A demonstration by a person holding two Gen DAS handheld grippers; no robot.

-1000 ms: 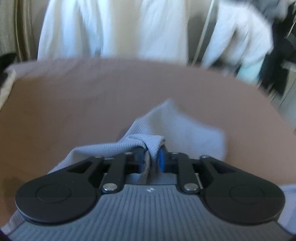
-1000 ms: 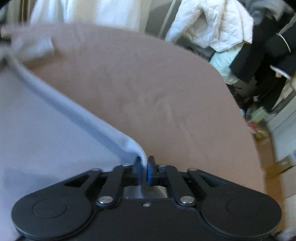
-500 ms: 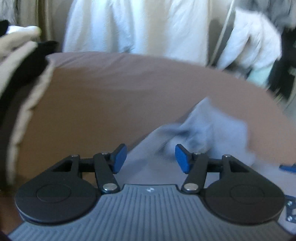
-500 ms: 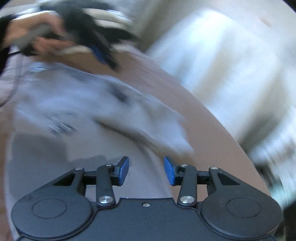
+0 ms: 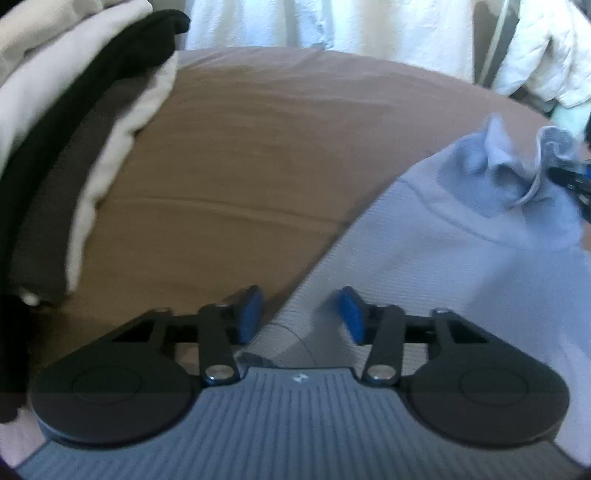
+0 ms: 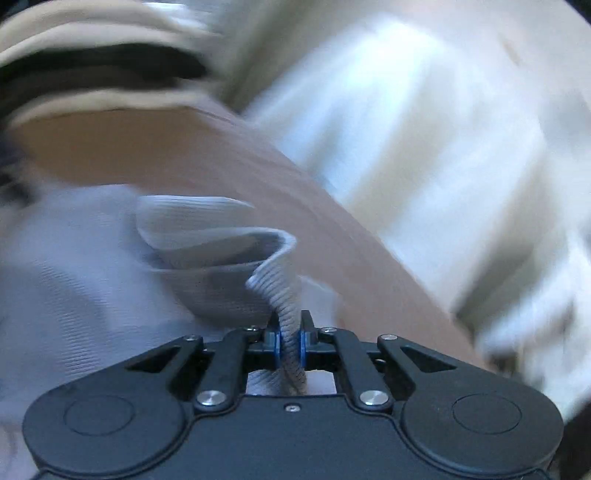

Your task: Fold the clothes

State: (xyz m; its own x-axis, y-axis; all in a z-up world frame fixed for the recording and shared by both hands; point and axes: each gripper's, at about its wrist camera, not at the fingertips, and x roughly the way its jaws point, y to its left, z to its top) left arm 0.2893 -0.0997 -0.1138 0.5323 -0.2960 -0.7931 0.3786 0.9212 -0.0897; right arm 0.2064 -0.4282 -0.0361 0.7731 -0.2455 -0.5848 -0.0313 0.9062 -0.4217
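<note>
My right gripper is clamped on a ribbed edge of the pale blue garment, its blue pads having just closed together with that fold pinched between them; the cloth rises from the jaws in a twisted loop and spreads away to the left across the brown bed cover. My left gripper hangs over the garment's near edge with its jaws apart, the gap having just narrowed somewhat, and nothing is pressed between the pads; the left pad sits over bare brown cover, the right over blue cloth. The garment lies mostly flat on the right side of the bed in the left wrist view, with a bunched, lifted corner at the far right where the other tool's dark tip shows. A stack of folded clothes in cream, black and dark brown rests at the left edge of the bed, well apart from the blue garment. White fabric hangs behind the bed. The right wrist view is heavily blurred beyond the gripped cloth.
</note>
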